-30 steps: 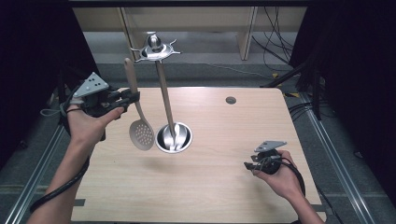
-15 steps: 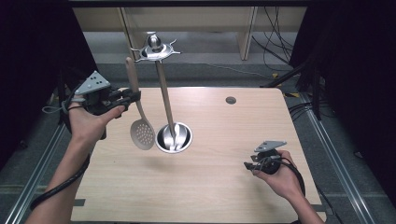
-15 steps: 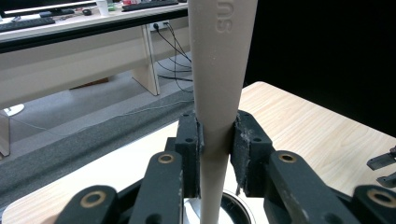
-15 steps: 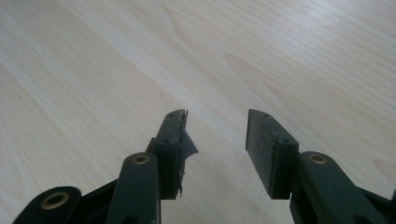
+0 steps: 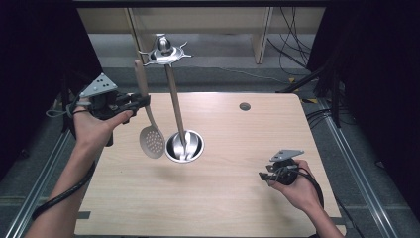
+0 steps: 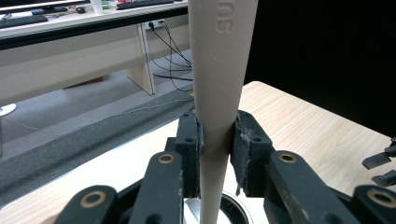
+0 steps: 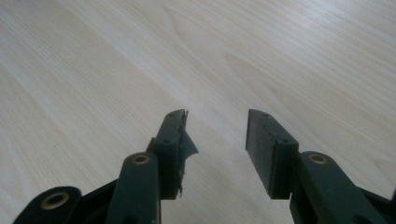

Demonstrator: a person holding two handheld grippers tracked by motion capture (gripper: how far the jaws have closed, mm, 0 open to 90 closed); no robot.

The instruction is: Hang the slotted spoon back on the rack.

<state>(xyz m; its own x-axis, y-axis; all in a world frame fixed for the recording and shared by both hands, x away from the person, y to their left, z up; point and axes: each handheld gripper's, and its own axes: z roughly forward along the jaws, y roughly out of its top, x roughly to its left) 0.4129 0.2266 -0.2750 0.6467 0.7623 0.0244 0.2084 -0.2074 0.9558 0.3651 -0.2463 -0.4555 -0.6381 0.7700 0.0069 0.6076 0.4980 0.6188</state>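
In the high view, a skimmer (image 5: pixel 150 130) is held upright by the left gripper (image 5: pixel 141 101), just left of the stand (image 5: pixel 173 94) on the table (image 5: pixel 223 193). In the left gripper view, the jaws are clamped on the skimmer's handle. In the right gripper view, the right gripper (image 7: pixel 217 140) is seen spread apart and empty.
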